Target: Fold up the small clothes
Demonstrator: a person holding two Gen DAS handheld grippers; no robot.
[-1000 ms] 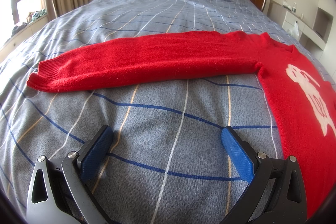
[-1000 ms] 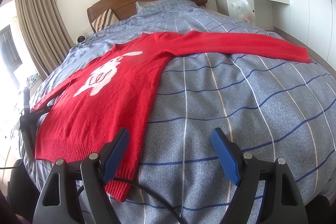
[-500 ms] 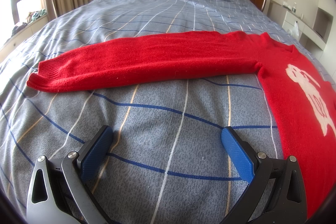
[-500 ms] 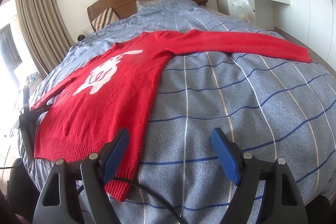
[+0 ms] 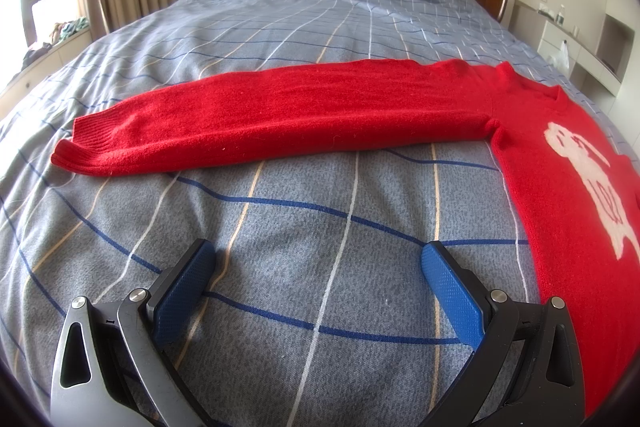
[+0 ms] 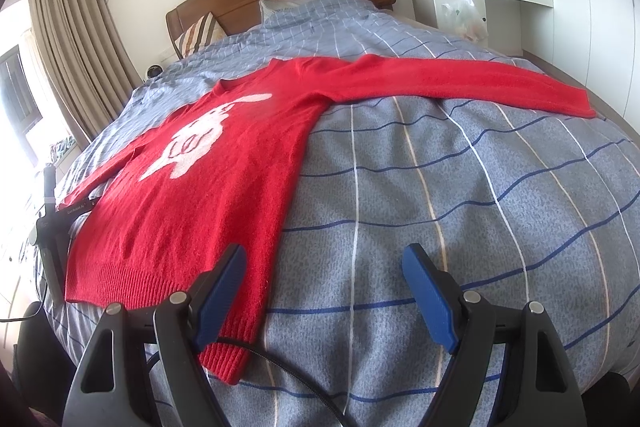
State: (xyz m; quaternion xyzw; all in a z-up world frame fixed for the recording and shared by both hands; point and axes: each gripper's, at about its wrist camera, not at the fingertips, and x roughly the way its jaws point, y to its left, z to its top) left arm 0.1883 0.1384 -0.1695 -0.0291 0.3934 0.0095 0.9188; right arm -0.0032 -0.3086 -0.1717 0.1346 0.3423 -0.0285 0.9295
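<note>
Hovering over the bed's near edge, the left gripper gapes wide, blue pads holding nothing, bare checked cover between them. Beyond it the sweater's sleeve lies flat, cuff toward the left edge. Over to the right gripper: wide too, empty, its left pad over the sweater's hem corner at the near edge, body flat, other sleeve reaching right.

A red sweater is lying flat on the checked bedspread, its sleeve stretching across mid-frame toward the left. The left gripper is hovering at the bottom, blue fingers spread wide, holding nothing.
</note>
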